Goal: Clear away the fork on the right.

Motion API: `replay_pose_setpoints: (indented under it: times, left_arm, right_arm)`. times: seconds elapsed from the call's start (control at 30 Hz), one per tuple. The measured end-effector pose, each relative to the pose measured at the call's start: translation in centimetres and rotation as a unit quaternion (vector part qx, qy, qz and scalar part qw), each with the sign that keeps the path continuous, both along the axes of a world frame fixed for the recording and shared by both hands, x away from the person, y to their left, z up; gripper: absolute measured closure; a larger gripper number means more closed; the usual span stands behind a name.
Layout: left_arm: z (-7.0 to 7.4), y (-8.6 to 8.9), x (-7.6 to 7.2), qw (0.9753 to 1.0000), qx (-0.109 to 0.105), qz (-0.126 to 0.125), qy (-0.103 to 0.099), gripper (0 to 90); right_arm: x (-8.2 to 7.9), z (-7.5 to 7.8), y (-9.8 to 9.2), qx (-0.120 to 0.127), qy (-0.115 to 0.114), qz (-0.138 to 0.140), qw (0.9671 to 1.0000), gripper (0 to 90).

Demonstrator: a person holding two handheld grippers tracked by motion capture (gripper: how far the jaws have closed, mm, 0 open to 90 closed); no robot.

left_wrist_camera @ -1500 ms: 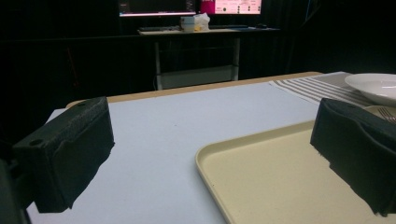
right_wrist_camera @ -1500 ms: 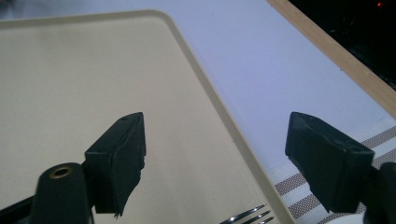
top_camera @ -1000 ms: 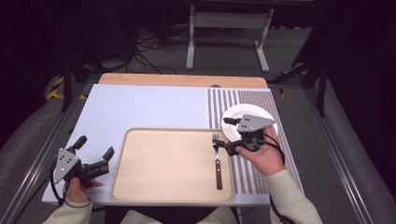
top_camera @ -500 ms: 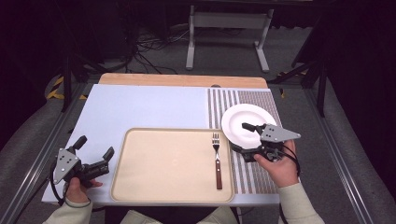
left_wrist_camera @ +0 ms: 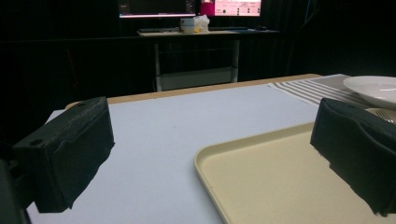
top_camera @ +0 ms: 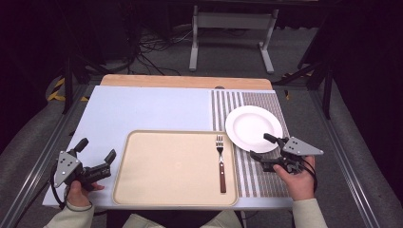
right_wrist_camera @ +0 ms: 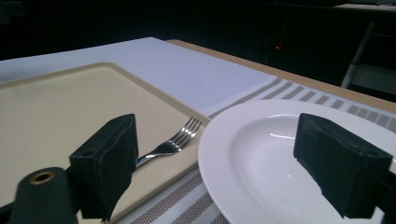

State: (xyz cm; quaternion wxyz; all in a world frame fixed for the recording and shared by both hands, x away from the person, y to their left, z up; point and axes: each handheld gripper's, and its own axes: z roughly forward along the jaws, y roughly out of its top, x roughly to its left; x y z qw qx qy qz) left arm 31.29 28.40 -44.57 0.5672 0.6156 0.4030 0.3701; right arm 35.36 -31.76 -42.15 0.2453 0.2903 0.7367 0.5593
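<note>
The right tongs [top_camera: 260,147] hover at the near right edge of the white plate [top_camera: 253,128], spread wide with nothing between them. In the right gripper view one jaw hangs over the plate's bowl [right_wrist_camera: 289,163] and the other over the gap between the plate and the fork [right_wrist_camera: 175,140]. The plate sits on a striped placemat [top_camera: 259,178] at the right of the table [top_camera: 152,109], its left rim just beside the beige tray [top_camera: 171,166].

The fork [top_camera: 220,159] lies along the tray's right side, tines pointing far and wooden handle near, so it lies just left of the right tongs, close to the plate's rim but apart from it.

The left tongs [top_camera: 96,153] rest at the near left corner of the table, just left of the tray, also spread apart and holding nothing. In the left gripper view they look across the bare blue-grey table top [left_wrist_camera: 187,121] with the tray's corner [left_wrist_camera: 280,177] between the jaws and the plate [left_wrist_camera: 373,88] far off to the right.

Beyond the table's far wooden edge stand a metal stand [top_camera: 230,33] and loose cables [top_camera: 147,47] on the floor.
</note>
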Motion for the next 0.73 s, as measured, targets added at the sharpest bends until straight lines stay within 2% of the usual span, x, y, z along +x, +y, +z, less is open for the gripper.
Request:
replay_pose_setpoints:
  times: [0.37,0.63,0.73]
  left_arm:
    - [0.1,0.1,-0.1,1.0,-0.005,0.0,-0.005,0.0]
    - [0.1,0.3,-0.1,0.9999,-0.013,-0.008,-0.003,0.0]
    - [0.1,0.4,0.0,0.9997,-0.018,-0.013,-0.003,0.0]
  right_arm:
    - [-1.5,-1.9,-2.9,0.008,0.017,-0.052,0.9985,12.1]
    - [-1.6,-2.4,-3.1,0.001,0.023,-0.056,0.9981,12.0]
    - [-1.6,-2.4,-3.0,0.005,0.022,-0.051,0.9984,11.8]
